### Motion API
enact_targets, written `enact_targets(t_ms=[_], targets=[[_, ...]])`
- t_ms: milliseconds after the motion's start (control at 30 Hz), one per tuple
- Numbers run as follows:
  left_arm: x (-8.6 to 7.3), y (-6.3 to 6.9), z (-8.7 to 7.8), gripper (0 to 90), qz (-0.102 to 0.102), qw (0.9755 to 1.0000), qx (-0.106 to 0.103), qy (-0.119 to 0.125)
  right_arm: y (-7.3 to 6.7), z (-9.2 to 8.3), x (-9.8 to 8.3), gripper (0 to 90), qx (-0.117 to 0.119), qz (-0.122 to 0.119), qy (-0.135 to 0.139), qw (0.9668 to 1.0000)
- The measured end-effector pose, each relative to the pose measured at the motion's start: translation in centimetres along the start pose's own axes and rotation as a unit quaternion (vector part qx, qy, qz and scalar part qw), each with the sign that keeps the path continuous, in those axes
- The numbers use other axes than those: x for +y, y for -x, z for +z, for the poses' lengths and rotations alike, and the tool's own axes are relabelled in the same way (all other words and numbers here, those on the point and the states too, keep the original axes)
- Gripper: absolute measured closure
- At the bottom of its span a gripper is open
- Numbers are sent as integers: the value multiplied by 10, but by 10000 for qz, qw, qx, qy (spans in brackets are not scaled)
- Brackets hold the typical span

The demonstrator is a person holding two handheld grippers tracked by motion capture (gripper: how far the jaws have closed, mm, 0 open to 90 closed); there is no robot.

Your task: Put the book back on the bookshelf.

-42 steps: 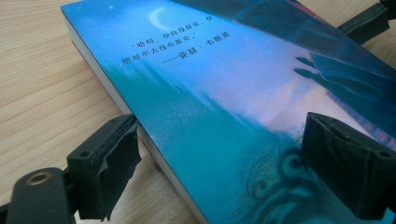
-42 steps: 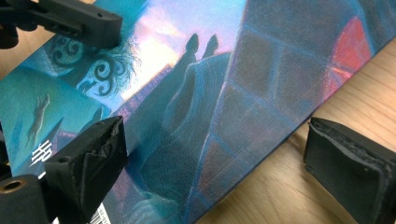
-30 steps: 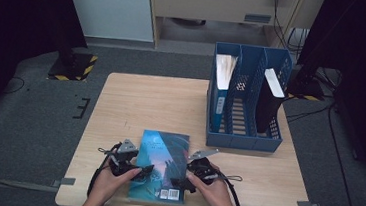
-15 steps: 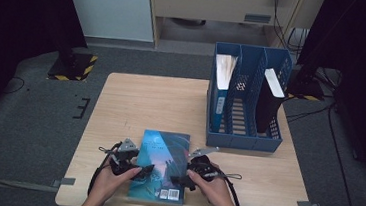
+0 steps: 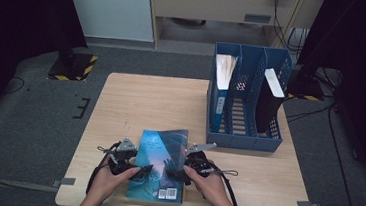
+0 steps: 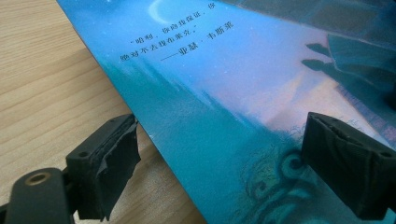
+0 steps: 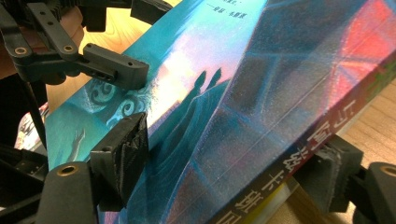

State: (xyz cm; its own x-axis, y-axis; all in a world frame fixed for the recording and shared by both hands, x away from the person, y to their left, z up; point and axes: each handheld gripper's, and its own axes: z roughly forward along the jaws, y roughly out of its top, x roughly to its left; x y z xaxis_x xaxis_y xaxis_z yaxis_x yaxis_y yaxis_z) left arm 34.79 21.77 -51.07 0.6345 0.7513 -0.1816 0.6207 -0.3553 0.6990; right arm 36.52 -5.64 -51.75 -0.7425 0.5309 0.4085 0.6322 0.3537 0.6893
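Note:
A thick book (image 5: 158, 163) with a blue-teal cover lies near the table's front edge, between the person's two hands. My left gripper (image 5: 139, 169) has the book's left edge; in the left gripper view one pad (image 6: 109, 163) sits under that edge and the other rests on the book cover (image 6: 233, 93). My right gripper (image 5: 179, 173) is at the spine side. Its jaws have just been closing, with the book (image 7: 210, 93) between them. One pad (image 7: 123, 156) presses on the cover and the other sits beneath the spine, which is lifted slightly off the wood. One of the left gripper's fingers (image 7: 116, 70) lies on the cover.
A blue file holder (image 5: 243, 138) stands at the table's back right with a blue folder (image 5: 221, 86) and a dark binder (image 5: 269, 103) upright in it. Bare wooden tabletop (image 5: 145, 105) stretches behind the book. Dark floor surrounds the table.
The right gripper has edged slightly inward onto the book's spine side. The left gripper and the book stay where they were.

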Motion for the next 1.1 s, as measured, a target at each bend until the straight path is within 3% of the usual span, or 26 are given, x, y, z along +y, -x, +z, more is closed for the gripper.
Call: enact_targets(t_ms=[167, 467, 733, 1033, 1100], targets=[[1, 0, 0, 103, 13, 10000, 14, -31, -1, 2, 1, 240, -40, -16, -78, 10000], [1, 1, 0, 87, 70, 9999, 56, -54, 1, 0, -4, 324, -122, 74, 123, 9998], [1, -2, -4, 59, 102, 9996, 230, -111, 0, 0, -4, 337, -178, 56, 134, 9997], [2, -8, 2, 34, -27, 9998, -104, -183, 0, 0, -4, 337, -178, 56, 126, 9997], [3, -10, 5, 33, -93, 9993, -276, -220, 0, 0, -3, 340, -168, 59, 102, 9998]])
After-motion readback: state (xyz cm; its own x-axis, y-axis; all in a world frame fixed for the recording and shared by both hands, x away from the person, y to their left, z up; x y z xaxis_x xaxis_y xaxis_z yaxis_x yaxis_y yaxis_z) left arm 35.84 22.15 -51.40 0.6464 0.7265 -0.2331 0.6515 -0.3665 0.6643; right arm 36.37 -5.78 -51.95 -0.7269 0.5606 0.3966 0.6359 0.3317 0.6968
